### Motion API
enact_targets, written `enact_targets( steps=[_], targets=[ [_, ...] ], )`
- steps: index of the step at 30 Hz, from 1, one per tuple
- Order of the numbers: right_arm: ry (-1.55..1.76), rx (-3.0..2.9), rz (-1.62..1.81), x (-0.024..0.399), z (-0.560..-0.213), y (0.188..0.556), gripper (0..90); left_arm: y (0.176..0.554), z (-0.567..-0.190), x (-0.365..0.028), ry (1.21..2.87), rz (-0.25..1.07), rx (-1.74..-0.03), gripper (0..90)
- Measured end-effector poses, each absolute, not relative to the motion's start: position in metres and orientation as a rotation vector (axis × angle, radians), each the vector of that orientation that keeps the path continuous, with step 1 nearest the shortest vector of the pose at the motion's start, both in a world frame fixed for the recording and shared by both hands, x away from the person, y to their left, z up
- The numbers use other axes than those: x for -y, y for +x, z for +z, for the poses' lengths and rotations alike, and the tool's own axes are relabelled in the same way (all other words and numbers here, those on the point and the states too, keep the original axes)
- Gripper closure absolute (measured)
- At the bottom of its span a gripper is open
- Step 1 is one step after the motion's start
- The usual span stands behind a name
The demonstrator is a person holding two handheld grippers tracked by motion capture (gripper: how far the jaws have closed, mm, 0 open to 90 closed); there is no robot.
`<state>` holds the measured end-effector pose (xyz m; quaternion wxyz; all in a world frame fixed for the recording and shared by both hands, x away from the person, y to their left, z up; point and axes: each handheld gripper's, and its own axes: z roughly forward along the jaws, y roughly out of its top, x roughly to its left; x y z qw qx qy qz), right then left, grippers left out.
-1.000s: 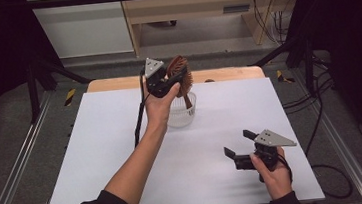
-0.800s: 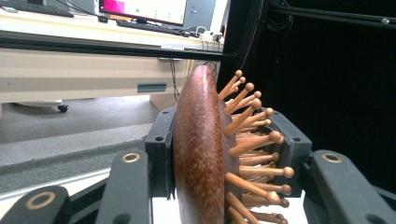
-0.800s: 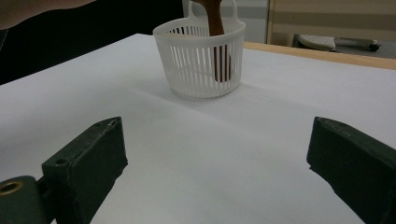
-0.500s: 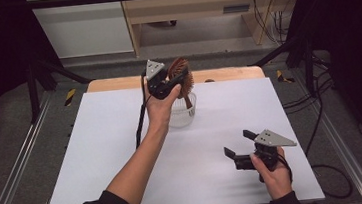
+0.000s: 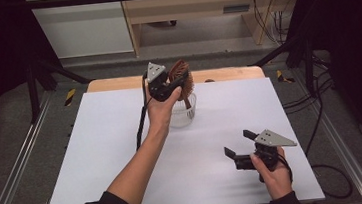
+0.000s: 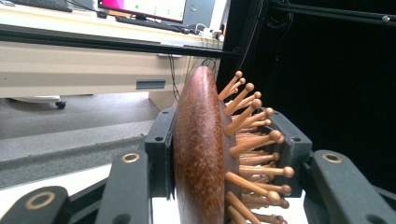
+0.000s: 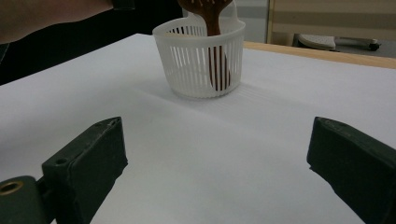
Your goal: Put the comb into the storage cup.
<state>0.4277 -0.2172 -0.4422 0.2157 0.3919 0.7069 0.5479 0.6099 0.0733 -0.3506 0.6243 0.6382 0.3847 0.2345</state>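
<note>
Black grippers (image 5: pixel 177 84); grey three-cornered plates; trailing black cables; dark sleeves.

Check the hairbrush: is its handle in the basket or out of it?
In. The right gripper view shows the hairbrush handle reaching down inside the white basket, while the left gripper is shut on its head above the rim.

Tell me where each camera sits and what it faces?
High view: above the table, looking down; forearms and both grippers show, left, right.
Left gripper view: rides the left gripper, jaws shut on the wooden hairbrush.
Right gripper view: low, open jaws, faces the white basket.
Shared: hairbrush, basket.
</note>
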Motion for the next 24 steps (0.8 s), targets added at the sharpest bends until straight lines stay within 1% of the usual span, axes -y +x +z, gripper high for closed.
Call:
enact_targets(
  steps=[8,24],
  targets=[
    [1.085,-1.96,1.52,0.2167,-0.4422,0.4276,5.2,0.6088,-0.3549,-0.074,1.487,0.542,-0.881,51.1],
    [1.088,-1.958,1.523,0.217,-0.4427,0.4279,5.2,0.6118,-0.3581,-0.0764,1.47,0.546,-0.874,50.9]
  ],
)
